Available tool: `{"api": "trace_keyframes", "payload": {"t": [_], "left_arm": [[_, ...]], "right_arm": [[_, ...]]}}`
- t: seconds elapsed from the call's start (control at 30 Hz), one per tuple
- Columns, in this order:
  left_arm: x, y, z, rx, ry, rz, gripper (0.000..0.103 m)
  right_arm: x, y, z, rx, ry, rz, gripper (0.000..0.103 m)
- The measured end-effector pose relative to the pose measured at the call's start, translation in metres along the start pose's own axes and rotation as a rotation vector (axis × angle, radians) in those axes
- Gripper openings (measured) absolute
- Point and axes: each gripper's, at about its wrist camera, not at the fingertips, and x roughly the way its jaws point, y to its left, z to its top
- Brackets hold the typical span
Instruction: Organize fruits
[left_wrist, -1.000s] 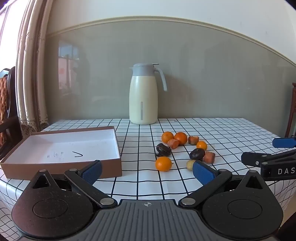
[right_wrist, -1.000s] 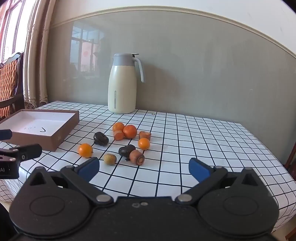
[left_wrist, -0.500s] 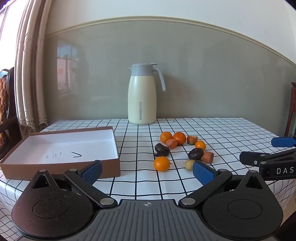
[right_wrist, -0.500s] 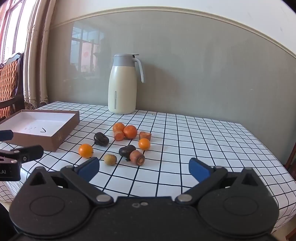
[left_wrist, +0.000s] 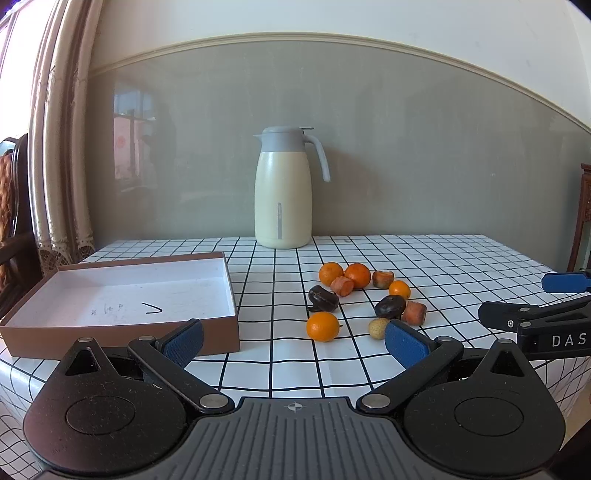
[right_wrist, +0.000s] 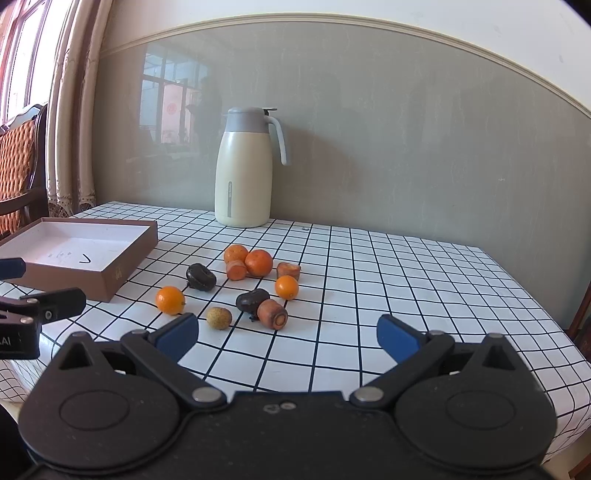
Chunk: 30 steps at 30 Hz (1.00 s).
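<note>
on the checked table (left_wrist: 443, 258), both tools sit low at the near edge, short of the fruit. the left gripper (left_wrist: 293, 338) has its blue pads spread wide with nothing between them, and the right gripper (right_wrist: 288, 334) is spread just as wide and empty too. the step in hand looks like the first reach, so nothing is sorted yet.

to do it well, i would take the outliers first. the near orange (left_wrist: 322, 326) lies alone on the box side of the pile, clear of its neighbours, so the left tool can come straight over it, straddle it at its widest part and close gently; round fruit will roll if one pad arrives first. the box (left_wrist: 122, 332) is just left of it, so the carry is short: lift clear of the brown wall and set down rather than drop.

the right tool does better with the small tan fruit (right_wrist: 219, 317), also lying free, than with the dark fruit (right_wrist: 252, 300) and carrot stub (right_wrist: 273, 314) that touch each other.

the fruit sits mid-table, between the box and the bare right side, in front of the jug (left_wrist: 283, 188). at the back, two more oranges (right_wrist: 258, 262) crowd a second stub; another orange (right_wrist: 286, 287), a brownish piece (right_wrist: 289, 270) and a second dark fruit (right_wrist: 201, 277) lie loosely around. the box is white inside, with pen marks, and holds nothing.
</note>
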Motion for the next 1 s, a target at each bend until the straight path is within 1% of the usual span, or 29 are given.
{"api": "trace_keyframes", "payload": {"t": [1.0], "left_arm": [[0.0002,-0.002,-0.0001,-0.001,0.0,0.001,0.103]], "right_arm": [[-0.0001,-0.0009,0.0,-0.004,0.0,0.0,0.097]]}}
